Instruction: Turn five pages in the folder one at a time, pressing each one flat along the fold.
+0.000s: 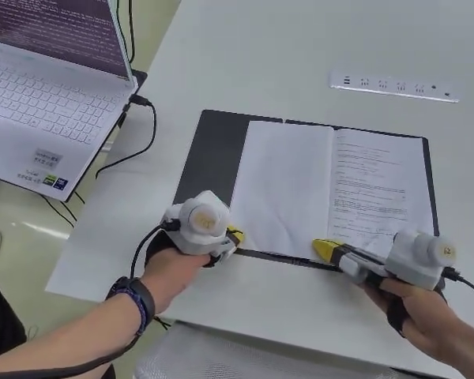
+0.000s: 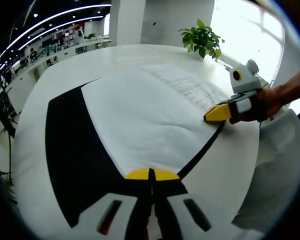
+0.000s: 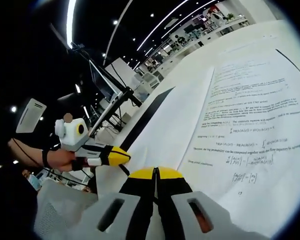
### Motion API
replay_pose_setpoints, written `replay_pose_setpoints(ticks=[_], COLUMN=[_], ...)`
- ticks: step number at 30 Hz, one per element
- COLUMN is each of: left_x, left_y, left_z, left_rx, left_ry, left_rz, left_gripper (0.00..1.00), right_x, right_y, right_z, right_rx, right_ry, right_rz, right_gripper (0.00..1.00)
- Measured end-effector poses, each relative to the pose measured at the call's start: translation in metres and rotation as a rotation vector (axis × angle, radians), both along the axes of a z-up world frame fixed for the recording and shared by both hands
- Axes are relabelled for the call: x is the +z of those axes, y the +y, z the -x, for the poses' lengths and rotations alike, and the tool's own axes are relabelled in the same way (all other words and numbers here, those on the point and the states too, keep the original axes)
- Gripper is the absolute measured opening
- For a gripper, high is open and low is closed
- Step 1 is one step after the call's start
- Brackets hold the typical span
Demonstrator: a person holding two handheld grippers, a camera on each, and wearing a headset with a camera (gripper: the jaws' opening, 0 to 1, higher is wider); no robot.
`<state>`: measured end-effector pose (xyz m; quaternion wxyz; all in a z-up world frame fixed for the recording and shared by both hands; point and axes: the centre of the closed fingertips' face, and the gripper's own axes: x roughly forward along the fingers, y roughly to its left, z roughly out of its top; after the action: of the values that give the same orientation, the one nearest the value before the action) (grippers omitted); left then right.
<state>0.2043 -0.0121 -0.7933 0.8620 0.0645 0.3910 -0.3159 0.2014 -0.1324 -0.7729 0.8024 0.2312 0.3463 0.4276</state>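
Down at the near edge of the folder (image 1: 209, 150)
Left gripper (image 1: 234, 237) and right gripper (image 1: 325, 249): jaws pressed together (nothing visibly pinched); table (image 1: 284, 47) stretches wide beyond; print too small to read.

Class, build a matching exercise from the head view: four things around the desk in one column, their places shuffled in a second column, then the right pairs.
1 laptop
2 socket strip
3 printed page
4 blank page

A right side of the open folder
B beyond the folder, far right
C left side of the open folder
D far left, apart from the folder

Pairs: 1-D, 2-B, 3-A, 4-C
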Motion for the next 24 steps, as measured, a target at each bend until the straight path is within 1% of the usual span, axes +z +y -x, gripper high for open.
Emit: replay_pose_setpoints(ticks=[7, 13, 20, 24], left_x=[0.0, -0.0002, -0.0003, -0.0003], left_y=[-0.0004, -0.0007, -0.001, -0.0019], left_z=[-0.0001, -0.0008, -0.0016, -0.001], left_rx=[0.001, 0.005, 0.009, -0.011], left_ry=[-0.002, 0.005, 0.006, 0.01], left_rz=[0.0, 0.002, -0.008, -0.029], left_gripper=[0.0, 0.0, 0.0, 0.0], right_x=[-0.0039, -0.0071, -0.0076, -0.0064], right_y=[-0.0032, -0.0061, -0.0055, -0.006], right_z=[0.0031, 0.0068, 0.007, 0.0071], right_rx=[0.018, 0.031, 0.03, 0.024], right_ry=[-0.002, -0.001, 0.002, 0.011], right_rz=[0.013, 0.021, 0.026, 0.026], right_gripper=[0.0, 0.0, 0.0, 0.0])
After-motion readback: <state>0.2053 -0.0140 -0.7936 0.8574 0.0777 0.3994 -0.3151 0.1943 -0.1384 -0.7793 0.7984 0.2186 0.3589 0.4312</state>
